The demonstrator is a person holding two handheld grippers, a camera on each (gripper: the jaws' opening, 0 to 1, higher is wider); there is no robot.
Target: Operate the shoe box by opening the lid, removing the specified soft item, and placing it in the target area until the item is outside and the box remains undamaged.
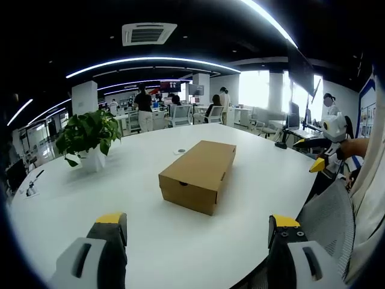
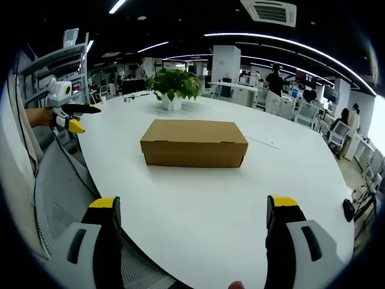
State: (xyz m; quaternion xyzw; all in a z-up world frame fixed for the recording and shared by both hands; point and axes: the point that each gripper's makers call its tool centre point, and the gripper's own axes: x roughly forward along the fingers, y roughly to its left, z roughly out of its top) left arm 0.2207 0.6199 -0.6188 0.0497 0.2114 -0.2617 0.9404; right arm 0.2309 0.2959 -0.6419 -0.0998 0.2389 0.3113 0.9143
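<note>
Shoe box (image 1: 198,175) sits shut near the middle of the white bench (image 1: 150,241), plain brown cardboard, long and low with crisp edges; lid down flat, a small notch showing on the short end in the left gripper view; in the right gripper view the same box (image 2: 194,142) presents its long side, with two little notches along the lid's lower edge. Bench top is smooth, glossy, rounded at its rim (image 2: 240,241); a leafy green plant (image 1: 88,133) in a white pot stands on it well apart from the box, and the right gripper view catches that plant (image 2: 174,84) beyond the box.

Left hand-held gripper (image 1: 198,226) is released, its two grey jaws with yellow tips spread wide and holding nothing, low over the near bench edge; right hand-held gripper (image 2: 194,208) likewise released, jaws wide apart, nothing between them, well short of the box.

Left gripper view picks up the right hand-held gripper at its right side, white and yellow, held in a hand (image 1: 355,147) off the bench; right gripper view shows the left one at its left side. A grey mesh chair back (image 2: 57,198) sits just beside the bench edge; a small round disc (image 1: 181,151) lies on the bench past the box; people stand among desks in the open office behind.
</note>
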